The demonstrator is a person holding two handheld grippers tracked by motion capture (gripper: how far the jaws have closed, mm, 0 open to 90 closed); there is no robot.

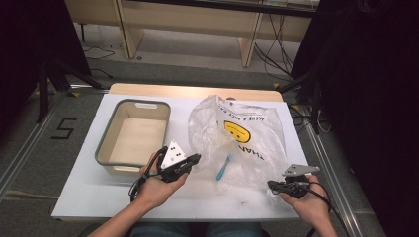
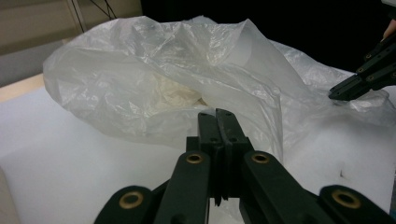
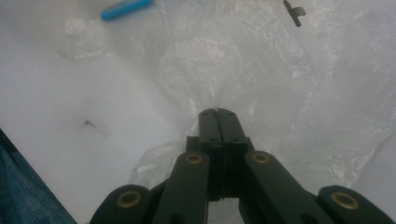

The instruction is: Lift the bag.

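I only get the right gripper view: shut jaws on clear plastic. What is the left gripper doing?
Observer: The left gripper is shut on the opposite edge of the bag, as seen from above.
Operator: Anything beside the bag?
Observer: A grey-rimmed bin stands at its left, with nothing in it.
Operator: Is the bag lying flat?
Observer: No. The left gripper view shows it puffed up, with something pale inside.

Grey bin (image 1: 106, 136) left on white table (image 1: 89, 197); wooden furniture (image 1: 192, 22) behind.
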